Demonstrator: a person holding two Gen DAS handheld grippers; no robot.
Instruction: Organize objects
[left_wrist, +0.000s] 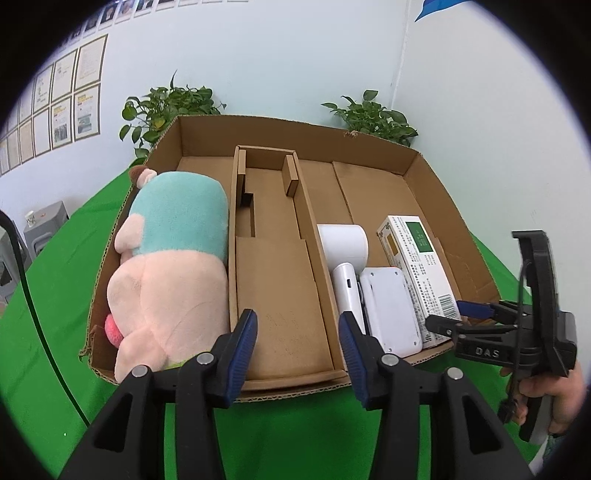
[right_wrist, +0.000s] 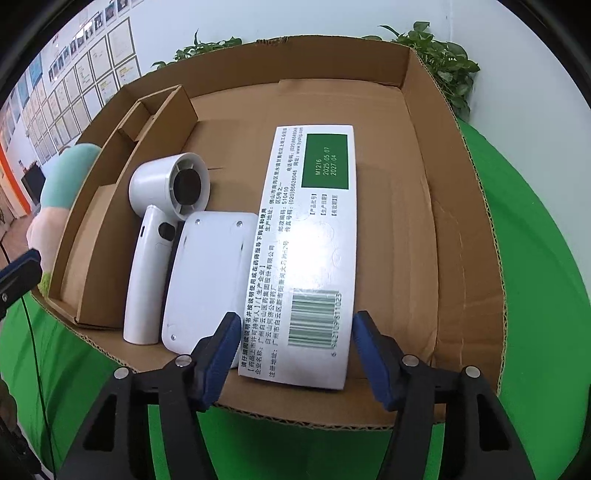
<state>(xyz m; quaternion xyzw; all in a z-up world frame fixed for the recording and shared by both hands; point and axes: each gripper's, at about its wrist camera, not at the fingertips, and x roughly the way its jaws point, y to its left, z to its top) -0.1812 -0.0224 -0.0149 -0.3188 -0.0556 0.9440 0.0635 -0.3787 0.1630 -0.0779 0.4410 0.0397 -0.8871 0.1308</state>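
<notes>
Here, my right gripper (right_wrist: 291, 354) stands spread astride the near end of the medicine box (right_wrist: 314, 236), which lies in the tray (right_wrist: 461, 258) beside the white case (right_wrist: 210, 273); closing askew could shove it into the fan (right_wrist: 166, 221) beyond.

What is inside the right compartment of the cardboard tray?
Three things lie inside: a white handheld fan, a flat white plastic device and a long white medicine box. What lies beneath them is covered.
</notes>
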